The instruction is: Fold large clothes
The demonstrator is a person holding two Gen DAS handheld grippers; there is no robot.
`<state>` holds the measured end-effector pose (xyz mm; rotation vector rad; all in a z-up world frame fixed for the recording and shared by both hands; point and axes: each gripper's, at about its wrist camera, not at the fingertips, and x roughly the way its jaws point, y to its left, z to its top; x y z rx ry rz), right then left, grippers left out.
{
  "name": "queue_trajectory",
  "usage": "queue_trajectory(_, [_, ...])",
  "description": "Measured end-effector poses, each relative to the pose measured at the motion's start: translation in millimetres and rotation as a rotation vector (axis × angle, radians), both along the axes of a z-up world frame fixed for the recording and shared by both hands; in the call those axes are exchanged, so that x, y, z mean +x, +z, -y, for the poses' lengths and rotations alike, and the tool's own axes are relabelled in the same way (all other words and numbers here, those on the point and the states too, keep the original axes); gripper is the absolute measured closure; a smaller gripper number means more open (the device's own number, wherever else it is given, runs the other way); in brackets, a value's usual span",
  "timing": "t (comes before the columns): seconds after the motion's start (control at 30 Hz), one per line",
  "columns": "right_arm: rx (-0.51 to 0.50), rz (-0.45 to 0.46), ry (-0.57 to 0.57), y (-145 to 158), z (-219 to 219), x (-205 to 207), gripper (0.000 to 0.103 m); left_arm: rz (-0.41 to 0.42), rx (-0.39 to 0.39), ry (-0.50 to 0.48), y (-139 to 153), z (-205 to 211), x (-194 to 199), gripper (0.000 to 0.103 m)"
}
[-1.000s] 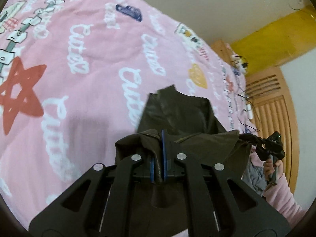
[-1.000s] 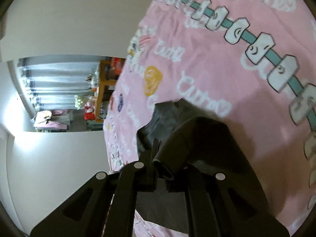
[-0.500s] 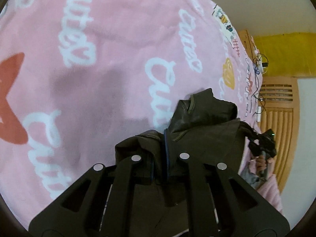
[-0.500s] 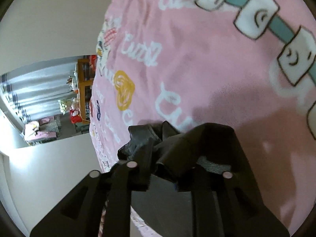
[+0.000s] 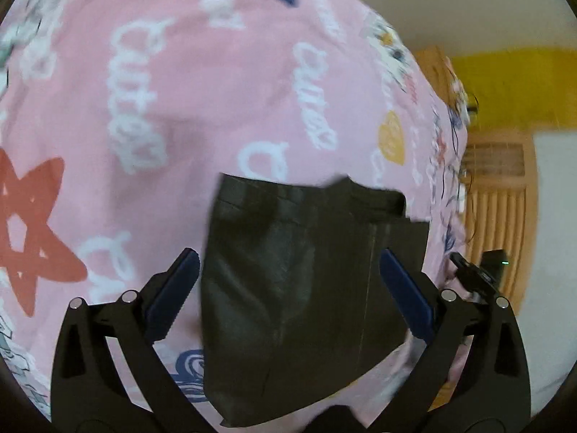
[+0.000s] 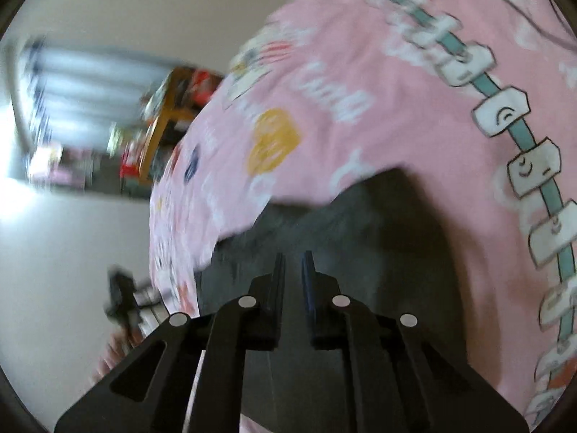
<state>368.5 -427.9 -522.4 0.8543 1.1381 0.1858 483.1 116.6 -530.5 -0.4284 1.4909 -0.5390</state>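
Observation:
A dark olive garment (image 5: 303, 288) lies folded flat in a rough rectangle on the pink printed bedspread (image 5: 180, 90). My left gripper (image 5: 288, 281) is wide open above it, one blue pad on each side, holding nothing. In the right wrist view the same garment (image 6: 378, 238) lies on the bedspread (image 6: 396, 90). My right gripper (image 6: 292, 270) hangs over it with its fingers nearly together, a narrow gap between them and no cloth in it. The right gripper also shows in the left wrist view (image 5: 479, 274) at the garment's right side.
The bed's right edge runs past a wooden panel and yellow wall (image 5: 505, 180). In the right wrist view a wooden shelf with clutter (image 6: 169, 115) and a window with curtains (image 6: 72, 108) stand beyond the bed's far edge.
Both grippers let go of the garment. The left opened wide and drew back. The garment now lies flat, folded over on the bedspread. The right gripper lifted clear; its view is motion-blurred.

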Motion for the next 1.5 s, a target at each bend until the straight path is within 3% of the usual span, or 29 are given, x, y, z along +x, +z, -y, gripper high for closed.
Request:
queue_trajectory(0.03, [-0.016,0.013,0.034,5,-15,-13,0.093,0.068,0.036,-0.038,11,15,-20,0.006])
queue_trajectory(0.17, [-0.112,0.002,0.196,5,-101,-80,0.093,0.224,0.046,-0.154,27,62,-111,0.006])
queue_trajectory(0.23, [-0.161,-0.016,0.28,-10,-139,-100,0.093,0.232,0.046,-0.188,14,86,-158,0.013])
queue_trajectory(0.27, [-0.194,-0.024,0.309,-19,-151,-104,0.093,0.237,0.062,-0.197,7,94,-173,0.021])
queue_trajectory(0.33, [-0.237,-0.078,0.312,-51,-167,-103,0.093,0.197,0.125,-0.205,-30,111,-197,0.03])
queue_trajectory(0.4, [-0.241,-0.151,0.268,-79,-165,-89,0.097,0.167,0.18,-0.17,-63,116,-199,0.041])
queue_trajectory(0.43, [-0.251,-0.163,0.255,-87,-163,-81,0.103,0.172,0.186,-0.169,-71,118,-194,0.041])
queue_trajectory(0.5, [-0.296,-0.156,0.235,-100,-158,-60,0.103,0.173,0.199,-0.179,-81,125,-183,0.041])
queue_trajectory(0.57, [-0.335,-0.146,0.226,-109,-156,-45,0.103,0.174,0.218,-0.196,-86,131,-173,0.041])
queue_trajectory(0.67, [-0.332,-0.154,0.191,-127,-154,-26,0.103,0.186,0.256,-0.208,-90,136,-159,0.049])
queue_trajectory(0.77, [-0.371,-0.131,0.184,-128,-156,-18,0.103,0.178,0.245,-0.183,-91,131,-148,0.058])
queue_trajectory(0.87, [-0.362,-0.137,0.161,-119,-157,-19,0.103,0.181,0.245,-0.191,-91,130,-149,0.059])
queue_trajectory(1.0, [-0.357,-0.035,0.154,-77,-161,-43,0.1,0.204,0.239,-0.183,-69,136,-166,0.059])
queue_trajectory(1.07, [-0.337,0.01,0.148,-57,-163,-60,0.1,0.263,0.244,-0.186,-49,143,-176,0.059])
queue_trajectory(1.17, [-0.379,0.039,0.05,-33,-154,-100,0.097,0.367,0.331,-0.253,-24,174,-185,0.059])
queue_trajectory(1.27, [-0.361,0.02,-0.141,-26,-127,-150,0.088,0.384,0.326,-0.27,-14,191,-187,0.059])
queue_trajectory(1.33, [-0.276,-0.004,-0.297,-30,-100,-190,0.057,0.387,0.328,-0.261,-13,202,-188,0.059])
queue_trajectory(1.47, [-0.113,-0.048,-0.455,-58,-71,-249,0.047,0.327,0.252,-0.212,-18,200,-198,0.06])
queue_trajectory(1.5, [-0.04,-0.051,-0.488,-69,-66,-262,0.046,0.316,0.276,-0.207,-21,201,-202,0.079])
